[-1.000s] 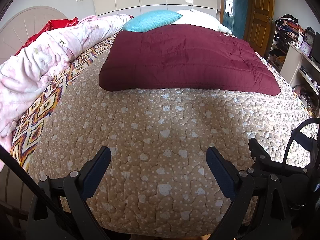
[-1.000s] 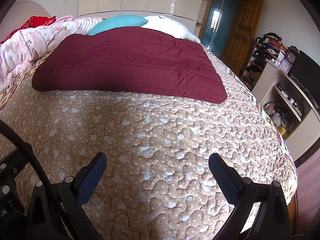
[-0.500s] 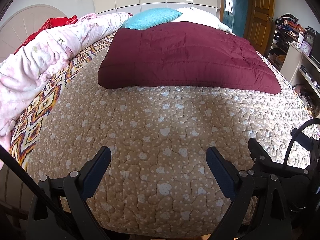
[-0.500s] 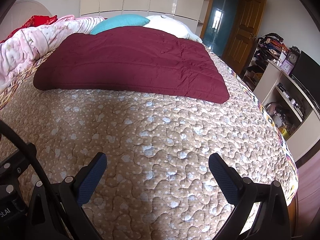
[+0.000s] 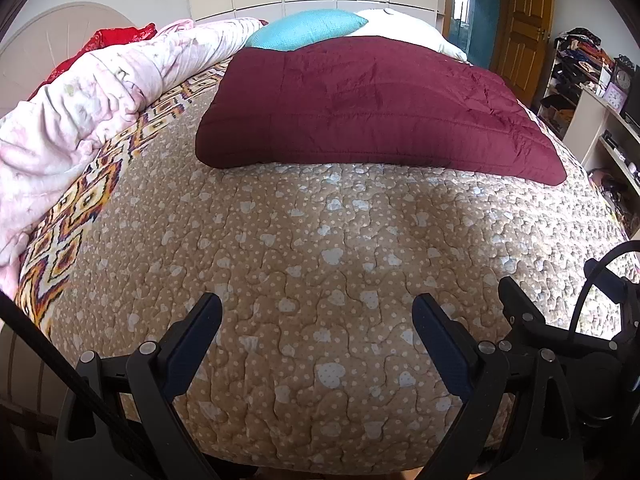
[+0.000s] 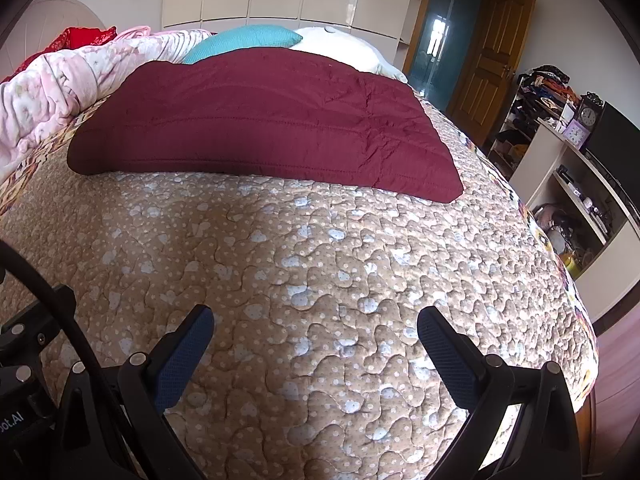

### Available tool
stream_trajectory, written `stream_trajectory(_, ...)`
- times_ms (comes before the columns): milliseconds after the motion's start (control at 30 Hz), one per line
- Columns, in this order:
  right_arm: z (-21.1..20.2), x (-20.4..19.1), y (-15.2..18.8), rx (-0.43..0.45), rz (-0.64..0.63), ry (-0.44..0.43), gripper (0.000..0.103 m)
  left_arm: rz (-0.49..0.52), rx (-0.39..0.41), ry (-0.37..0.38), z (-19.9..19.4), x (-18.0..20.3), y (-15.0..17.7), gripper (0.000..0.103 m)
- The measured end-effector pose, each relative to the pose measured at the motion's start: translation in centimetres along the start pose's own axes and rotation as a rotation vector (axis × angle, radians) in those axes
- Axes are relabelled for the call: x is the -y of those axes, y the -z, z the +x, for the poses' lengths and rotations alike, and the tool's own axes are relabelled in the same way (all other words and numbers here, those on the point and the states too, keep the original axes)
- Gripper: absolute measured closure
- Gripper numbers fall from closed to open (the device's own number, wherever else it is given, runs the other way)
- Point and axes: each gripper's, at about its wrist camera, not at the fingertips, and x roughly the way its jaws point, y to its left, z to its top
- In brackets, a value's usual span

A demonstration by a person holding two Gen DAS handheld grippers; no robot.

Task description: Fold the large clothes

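My left gripper point(image 5: 316, 320) and my right gripper point(image 6: 316, 326) both hover over the near end of the bed point(image 5: 320, 264), jaws spread wide and released, nothing between them. The left view takes in more of the bed's left edge: the orange-and-purple patterned border point(image 5: 76, 216) and the long heap of pink bedding point(image 5: 80, 108) lying along it; it also catches my right gripper at its lower right. The right view shows more of the bed's right edge, the white shelving unit point(image 6: 576, 184) beyond it, two clocks point(image 6: 588, 114) on top, and the wooden door point(image 6: 488, 60).

The dark red quilted garment point(image 5: 372, 108) lies flat across the far half of the bed, well apart from both grippers. Its near hem runs roughly straight from the left edge toward the right, ending in a pointed corner. Stitched channels run across it, with light creasing on the right side. A turquoise pillow point(image 6: 244, 40) and a white pillow point(image 6: 340, 46) sit just behind it.
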Motion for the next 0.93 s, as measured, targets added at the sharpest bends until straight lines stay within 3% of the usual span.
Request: stream_trajectory(933, 0.43, 0.2, 0.26, -0.016, 0.001, 0.0, 0.0, -0.023, -0.01, 0.013, 0.11, -0.76, -0.03, 0.008)
